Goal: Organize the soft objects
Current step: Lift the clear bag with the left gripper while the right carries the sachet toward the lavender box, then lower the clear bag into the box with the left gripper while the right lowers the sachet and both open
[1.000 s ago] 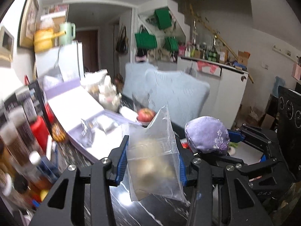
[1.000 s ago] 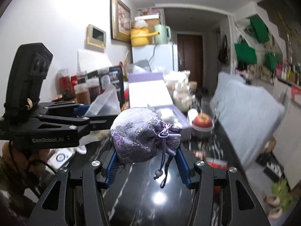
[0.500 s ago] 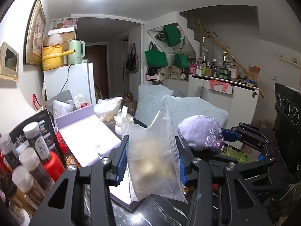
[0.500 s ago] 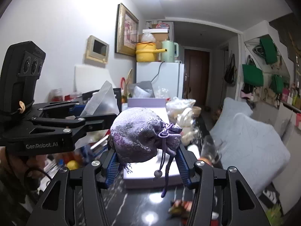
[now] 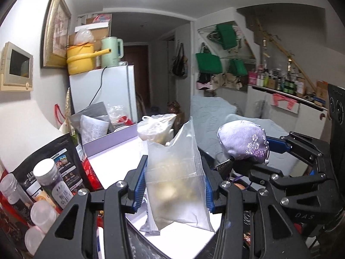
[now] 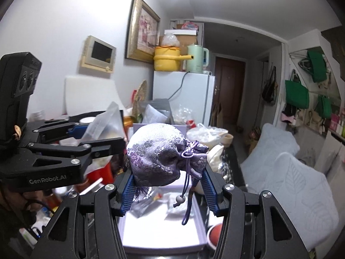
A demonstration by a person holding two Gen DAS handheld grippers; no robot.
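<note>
Two soft things are held above an open lavender box (image 6: 160,233), low in both frames. At the centre of the left wrist view, a clear zip bag (image 5: 175,181) with pale lumps inside is clamped between the blue pads of the left gripper (image 5: 174,188). A purple brocade drawstring pouch (image 6: 161,155) is squeezed by the right gripper (image 6: 169,191), its cord (image 6: 187,196) dangling. A white fridge (image 6: 183,95) is seen behind.
</note>
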